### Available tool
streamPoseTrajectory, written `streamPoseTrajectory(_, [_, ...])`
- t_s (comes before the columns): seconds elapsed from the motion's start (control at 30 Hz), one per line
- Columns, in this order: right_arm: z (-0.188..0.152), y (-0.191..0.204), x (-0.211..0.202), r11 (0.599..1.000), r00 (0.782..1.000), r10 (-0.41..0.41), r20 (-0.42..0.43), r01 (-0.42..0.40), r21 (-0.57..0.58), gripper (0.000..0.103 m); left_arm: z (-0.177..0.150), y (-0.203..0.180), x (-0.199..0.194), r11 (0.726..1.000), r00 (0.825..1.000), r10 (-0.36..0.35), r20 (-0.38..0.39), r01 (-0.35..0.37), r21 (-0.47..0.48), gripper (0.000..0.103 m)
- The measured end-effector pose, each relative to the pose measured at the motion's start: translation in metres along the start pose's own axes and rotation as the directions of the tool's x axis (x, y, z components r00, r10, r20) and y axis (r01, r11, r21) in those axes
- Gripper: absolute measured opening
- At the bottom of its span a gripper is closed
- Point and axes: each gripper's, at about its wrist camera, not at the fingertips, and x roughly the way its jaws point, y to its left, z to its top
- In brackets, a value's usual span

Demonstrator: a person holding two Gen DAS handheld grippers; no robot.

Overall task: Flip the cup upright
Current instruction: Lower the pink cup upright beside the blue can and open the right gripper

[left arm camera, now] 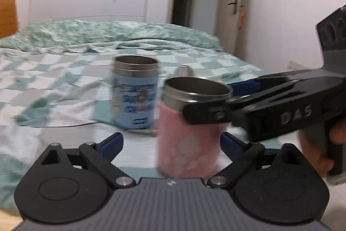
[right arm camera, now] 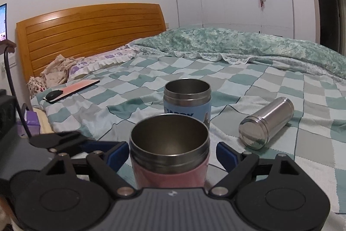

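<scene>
A pink steel cup (left arm camera: pixel 188 133) stands upright, mouth up, on the checked bed sheet (left arm camera: pixel 54 88); it also shows in the right wrist view (right arm camera: pixel 170 157). My right gripper (right arm camera: pixel 170 155) has a blue finger pad on each side of the cup, with small gaps showing; in the left wrist view it reaches in from the right across the cup's rim. My left gripper (left arm camera: pixel 173 142) is open, its pads wide apart around the cup's base. A blue steel cup (left arm camera: pixel 135 94) stands upright just behind (right arm camera: pixel 187 99).
A bare steel cup (right arm camera: pixel 267 121) lies on its side to the right on the sheet. A tablet and a mouse (right arm camera: pixel 54 94) lie near the pillow by the wooden headboard (right arm camera: pixel 90 34). A rumpled green quilt (right arm camera: pixel 248 42) covers the far side.
</scene>
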Motion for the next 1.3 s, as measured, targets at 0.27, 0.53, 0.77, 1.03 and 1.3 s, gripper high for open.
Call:
streamPoseTrajectory(0.27, [-0.002, -0.002, -0.012, 0.998, 0.999, -0.045, 0.006, 0.045, 0.044, 0.093, 0.006, 0.027, -0.028, 0.961, 0.970, 0.242, 0.009, -0.238, -0.140, 0.103])
streamPoseTrajectory(0.53, [-0.006, -0.001, -0.043, 0.992, 0.991, -0.116, 0.074, 0.111, 0.065, 0.096, 0.015, 0.018, -0.052, 0.941, 0.945, 0.320, 0.063, -0.310, -0.137, 0.103])
streamPoseTrajectory(0.77, [-0.008, -0.003, -0.069, 0.977, 0.974, -0.200, 0.107, 0.191, 0.091, 0.100, 0.014, 0.001, -0.068, 0.941, 0.941, 0.325, 0.098, -0.311, -0.137, 0.103])
streamPoseTrajectory(1.03, [-0.016, 0.007, -0.096, 0.969, 0.963, -0.240, 0.125, 0.229, 0.096, 0.100, 0.015, -0.018, -0.097, 0.941, 0.938, 0.325, 0.125, -0.307, -0.141, 0.103])
streamPoseTrajectory(1.3, [-0.029, 0.031, -0.141, 0.969, 0.954, -0.242, 0.177, 0.228, 0.096, 0.101, 0.013, -0.037, -0.142, 0.943, 0.938, 0.319, 0.135, -0.300, -0.143, 0.103])
